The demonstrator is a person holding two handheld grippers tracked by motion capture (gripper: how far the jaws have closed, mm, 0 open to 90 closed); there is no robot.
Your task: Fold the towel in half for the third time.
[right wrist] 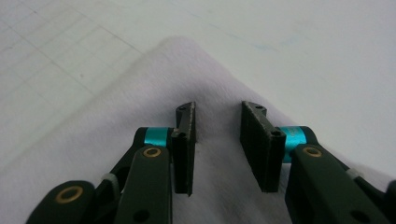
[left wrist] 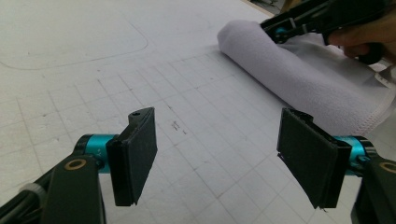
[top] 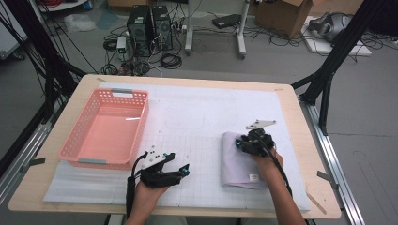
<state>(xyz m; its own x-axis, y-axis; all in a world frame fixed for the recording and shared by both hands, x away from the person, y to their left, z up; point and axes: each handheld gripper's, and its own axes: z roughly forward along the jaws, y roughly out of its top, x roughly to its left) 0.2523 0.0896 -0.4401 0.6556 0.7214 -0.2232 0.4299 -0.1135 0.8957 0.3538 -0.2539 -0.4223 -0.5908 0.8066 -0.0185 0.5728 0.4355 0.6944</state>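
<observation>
A pale lilac cloth (top: 239, 161) lies folded on the right part of the white grid mat (top: 197, 117). My right gripper (top: 243, 142) hovers over the cloth's far end, jaws a little apart. In the right gripper view the cloth (right wrist: 93, 130) lies under the gripper (right wrist: 217, 112), and nothing is pinched between the pads. My left gripper (top: 184, 169) is held low over the mat near the front, left of the cloth, pointing toward it. Its jaws (left wrist: 217, 140) stand wide open around bare mat. The cloth's rolled edge (left wrist: 299, 79) and the right gripper (left wrist: 280, 29) lie beyond them.
A pink plastic basket (top: 70, 140) with nothing in it stands at the left of the table. A faint rounded outline (top: 185, 123) is drawn on the mat between basket and cloth. The wooden table edge (top: 309, 140) runs close on the right.
</observation>
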